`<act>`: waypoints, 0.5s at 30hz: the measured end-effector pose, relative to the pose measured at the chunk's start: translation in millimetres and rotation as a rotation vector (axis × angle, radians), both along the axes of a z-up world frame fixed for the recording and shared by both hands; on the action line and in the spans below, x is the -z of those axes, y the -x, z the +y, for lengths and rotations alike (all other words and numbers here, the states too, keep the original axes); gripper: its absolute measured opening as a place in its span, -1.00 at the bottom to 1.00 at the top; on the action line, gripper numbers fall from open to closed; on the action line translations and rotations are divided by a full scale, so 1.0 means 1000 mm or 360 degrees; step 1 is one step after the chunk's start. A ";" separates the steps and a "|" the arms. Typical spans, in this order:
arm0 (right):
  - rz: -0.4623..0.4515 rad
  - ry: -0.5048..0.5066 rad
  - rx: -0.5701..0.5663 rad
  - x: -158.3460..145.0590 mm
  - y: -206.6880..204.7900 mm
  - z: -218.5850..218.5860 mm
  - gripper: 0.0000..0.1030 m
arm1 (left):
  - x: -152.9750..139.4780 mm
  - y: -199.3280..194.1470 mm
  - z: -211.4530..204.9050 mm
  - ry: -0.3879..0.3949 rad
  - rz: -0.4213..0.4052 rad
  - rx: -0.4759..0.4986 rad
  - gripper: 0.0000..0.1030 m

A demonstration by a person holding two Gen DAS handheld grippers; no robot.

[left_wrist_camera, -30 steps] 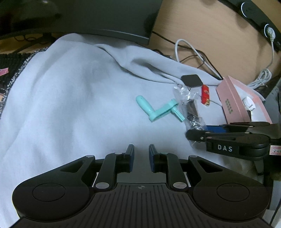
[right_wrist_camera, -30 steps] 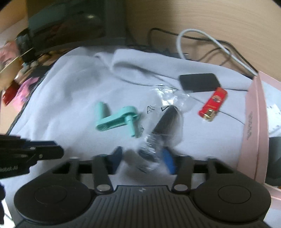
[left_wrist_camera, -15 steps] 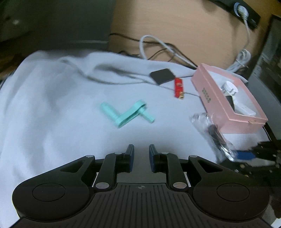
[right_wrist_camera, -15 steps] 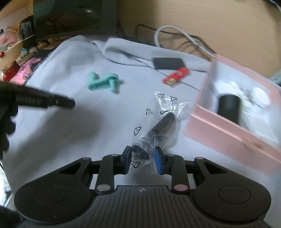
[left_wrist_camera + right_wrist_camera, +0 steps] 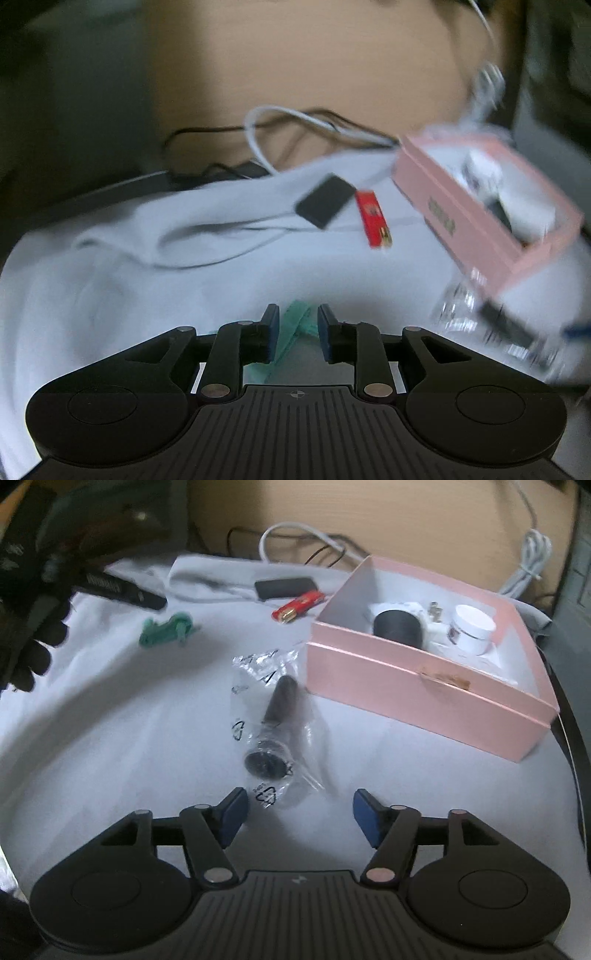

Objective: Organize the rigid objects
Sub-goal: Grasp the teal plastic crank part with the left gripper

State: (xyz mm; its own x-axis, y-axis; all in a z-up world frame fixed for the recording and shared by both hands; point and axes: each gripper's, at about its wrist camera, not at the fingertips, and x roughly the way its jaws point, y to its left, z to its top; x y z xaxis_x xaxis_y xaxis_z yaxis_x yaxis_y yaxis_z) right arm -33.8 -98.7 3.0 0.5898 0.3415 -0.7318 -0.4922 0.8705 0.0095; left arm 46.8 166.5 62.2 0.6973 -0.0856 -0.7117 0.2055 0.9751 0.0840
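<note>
While the right gripper (image 5: 299,818) sits wide open with the bagged black part (image 5: 273,725) lying loose on the cloth (image 5: 110,738) just ahead of it, beside the pink box (image 5: 424,686), the left gripper (image 5: 294,332) straddles the teal crank (image 5: 295,325). Pads aren't visibly pinching yet, so I'd centre on the thicker arm, squeeze firmly, then lift straight.

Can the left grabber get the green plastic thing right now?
Probably yes. The left gripper already has the green plastic piece between its open fingers on the white cloth, and nothing sits in the way. It only needs to close.
</note>
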 end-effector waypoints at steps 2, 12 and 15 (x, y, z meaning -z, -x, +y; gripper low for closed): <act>-0.0017 0.0002 -0.0004 0.001 0.002 -0.002 0.32 | 0.005 -0.007 -0.004 -0.0073 0.0046 0.0065 -0.49; -0.0083 -0.0035 0.0088 0.007 0.009 -0.006 0.58 | 0.025 -0.012 -0.020 -0.0131 0.0134 0.0261 0.27; -0.0096 -0.0041 0.0113 0.009 0.009 -0.007 0.67 | 0.031 -0.015 -0.025 -0.0157 0.0176 0.0285 0.29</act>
